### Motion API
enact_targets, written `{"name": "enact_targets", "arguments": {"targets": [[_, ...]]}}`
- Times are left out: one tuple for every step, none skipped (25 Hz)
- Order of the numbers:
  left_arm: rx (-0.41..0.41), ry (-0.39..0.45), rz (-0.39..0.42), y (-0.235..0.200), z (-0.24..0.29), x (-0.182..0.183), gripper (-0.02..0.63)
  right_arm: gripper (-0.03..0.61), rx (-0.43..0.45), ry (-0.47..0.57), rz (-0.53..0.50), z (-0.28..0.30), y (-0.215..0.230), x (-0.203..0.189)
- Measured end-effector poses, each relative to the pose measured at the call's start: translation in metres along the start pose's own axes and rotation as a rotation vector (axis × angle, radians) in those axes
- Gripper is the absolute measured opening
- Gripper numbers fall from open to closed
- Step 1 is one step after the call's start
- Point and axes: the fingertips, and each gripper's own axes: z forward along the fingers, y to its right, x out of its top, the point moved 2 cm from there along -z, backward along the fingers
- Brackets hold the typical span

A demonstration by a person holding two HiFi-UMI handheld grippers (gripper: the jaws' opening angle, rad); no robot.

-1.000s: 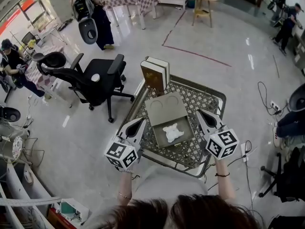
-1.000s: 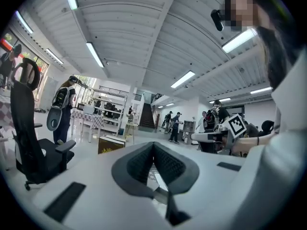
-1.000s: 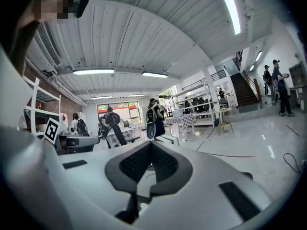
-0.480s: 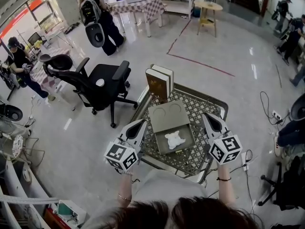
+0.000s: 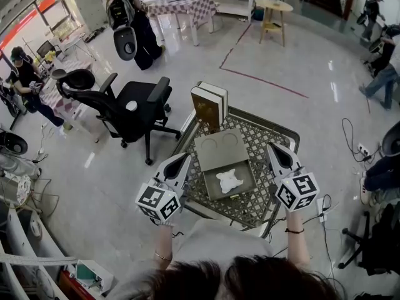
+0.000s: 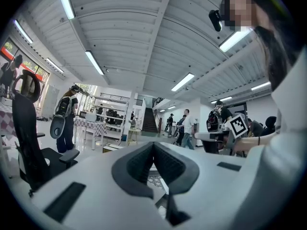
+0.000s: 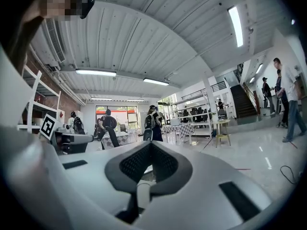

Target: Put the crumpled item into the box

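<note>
A white crumpled item point(image 5: 229, 180) lies inside the open grey box point(image 5: 242, 188), whose lid point(image 5: 219, 146) is folded back, on a metal lattice table point(image 5: 263, 139). My left gripper point(image 5: 182, 160) is raised over the table's left side, its tip left of the box, shut and empty. My right gripper point(image 5: 273, 150) is lifted at the right of the box, shut with nothing in it. In the left gripper view the jaws point(image 6: 153, 145) meet in front of the room; the right gripper view shows its jaws point(image 7: 151, 145) closed the same way.
Two books point(image 5: 209, 105) stand upright at the table's far left corner. A black office chair point(image 5: 128, 108) is on the floor to the left. A person with a backpack point(image 5: 128, 17) stands further back; other people are at the room's edges.
Both grippers stay lifted beside the box, shifting only slightly. The head camera has drifted a little, and the crumpled item rests in the box throughout.
</note>
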Motion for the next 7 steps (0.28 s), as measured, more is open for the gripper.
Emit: {"name": "enact_targets", "arguments": {"targets": [[0.001,0.001,0.001,0.0,0.0001,0.0008,0.017,0.021,0.0,0.002,-0.002,0.0,0.0005,0.0012],[0.002,0.002,0.002,0.0001,0.0004,0.0014,0.017,0.021,0.0,0.004,-0.003,0.0001,0.001,0.0022],[0.002,0.002,0.004,0.0003,0.0007,0.0016,0.017,0.021,0.0,0.006,-0.005,0.0003,0.0013,0.0029],[0.002,0.001,0.006,0.0005,0.001,0.0016,0.017,0.021,0.001,0.008,-0.006,0.0005,0.0016,0.0032],[0.003,0.001,0.009,0.0007,0.0011,0.0013,0.017,0.021,0.001,0.009,-0.007,0.0008,0.0018,0.0032],[0.003,0.0,0.011,0.0009,0.0013,0.0009,0.017,0.021,0.002,0.01,-0.007,0.0011,0.0019,0.003],[0.003,-0.001,0.013,0.0009,0.0014,0.0006,0.017,0.021,0.003,0.011,-0.007,0.0014,0.0021,0.0028]]}}
